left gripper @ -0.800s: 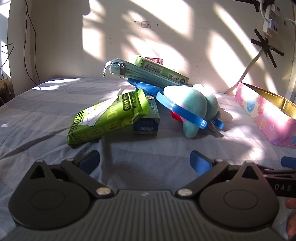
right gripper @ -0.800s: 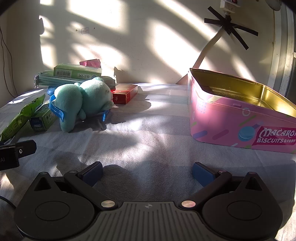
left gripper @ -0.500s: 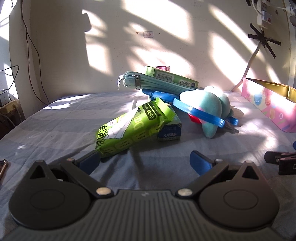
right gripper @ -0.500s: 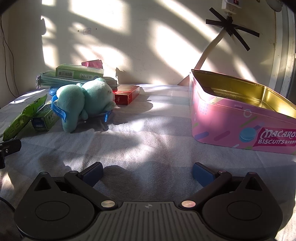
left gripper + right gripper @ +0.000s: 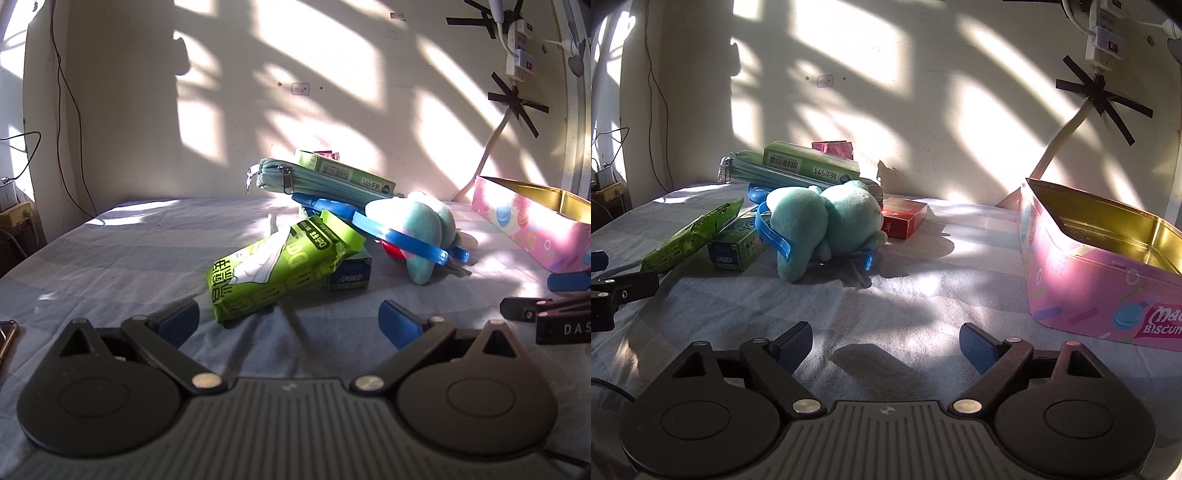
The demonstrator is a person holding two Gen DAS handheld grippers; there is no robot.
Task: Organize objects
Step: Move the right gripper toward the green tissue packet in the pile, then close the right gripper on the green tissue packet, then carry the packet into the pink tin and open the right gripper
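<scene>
In the left wrist view, the left gripper [image 5: 288, 319] has its jaws spread wide with nothing between them. Just ahead of the jaws, a little toward the left finger, lies the green wipes pack [image 5: 284, 267], soft crinkly plastic, leaning on a small blue carton [image 5: 349, 275]. Further ahead and toward the right finger are the plush toy [image 5: 417, 230], fuzzy and rounded, and a blue plastic hanger [image 5: 399, 234] across it. Behind them a teal zip pouch [image 5: 314, 182] carries a long green box [image 5: 343, 171].

In the right wrist view, the right gripper [image 5: 886, 341] is also released and empty above the grey bedsheet [image 5: 923, 295]. The pink biscuit tin [image 5: 1100, 291], hard metal with a golden inside, stands ahead, beyond the right finger; what shows of its inside looks empty. A red carton [image 5: 905, 218] lies far ahead. I judge that the sorting has hardly begun: everything is still piled outside the tin.
</scene>
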